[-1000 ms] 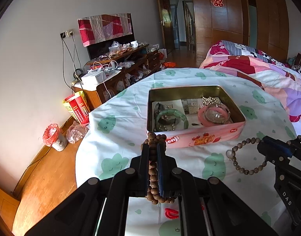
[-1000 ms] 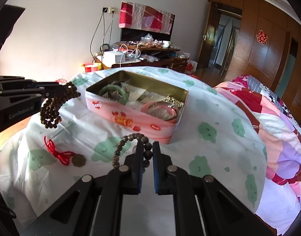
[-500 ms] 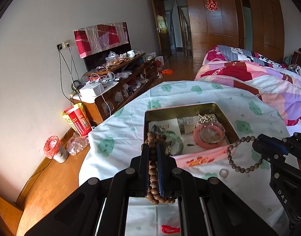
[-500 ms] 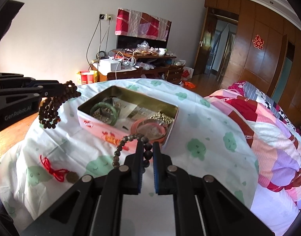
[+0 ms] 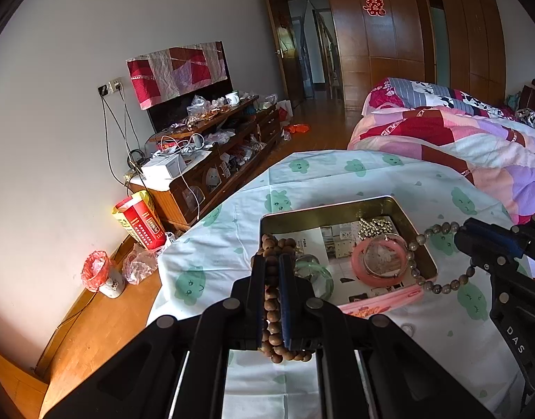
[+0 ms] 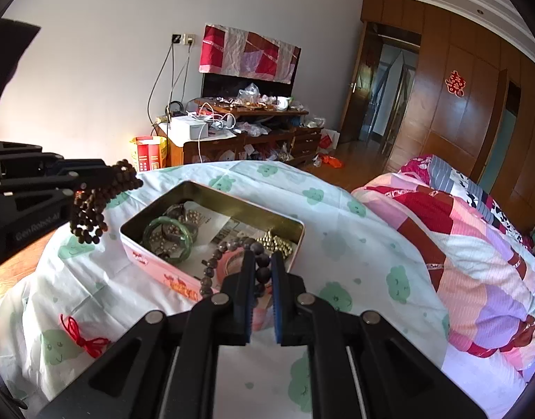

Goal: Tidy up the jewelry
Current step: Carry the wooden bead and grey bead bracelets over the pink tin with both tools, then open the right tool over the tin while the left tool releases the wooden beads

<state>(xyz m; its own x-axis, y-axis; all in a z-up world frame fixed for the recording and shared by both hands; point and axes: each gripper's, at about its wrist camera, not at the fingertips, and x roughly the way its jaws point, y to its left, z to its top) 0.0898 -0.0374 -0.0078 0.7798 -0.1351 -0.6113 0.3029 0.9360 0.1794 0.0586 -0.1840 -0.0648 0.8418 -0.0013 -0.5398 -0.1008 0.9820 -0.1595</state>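
A pink tin box (image 5: 386, 305) (image 6: 155, 262) with a gold inside stands open on the table. It holds a green bangle (image 6: 167, 235), a pink bangle (image 5: 379, 260) and a silver bead chain (image 5: 374, 227). My left gripper (image 5: 272, 262) is shut on a bunch of small brown wooden beads (image 5: 271, 300) above the box's near left corner; it also shows in the right wrist view (image 6: 103, 178). My right gripper (image 6: 260, 262) is shut on a bracelet of larger dark beads (image 6: 229, 248) (image 5: 438, 255) that hangs over the box's near right edge.
The table has a white cloth with green prints (image 6: 337, 244). A red cord with a coin (image 6: 82, 335) lies on it near the front left. A small ring (image 5: 409, 330) lies in front of the box. A bed with a patchwork quilt (image 6: 459, 230) stands on the right.
Both grippers have risen and moved forward with their beads, from in front of the box to over its near edge. Both stay shut.
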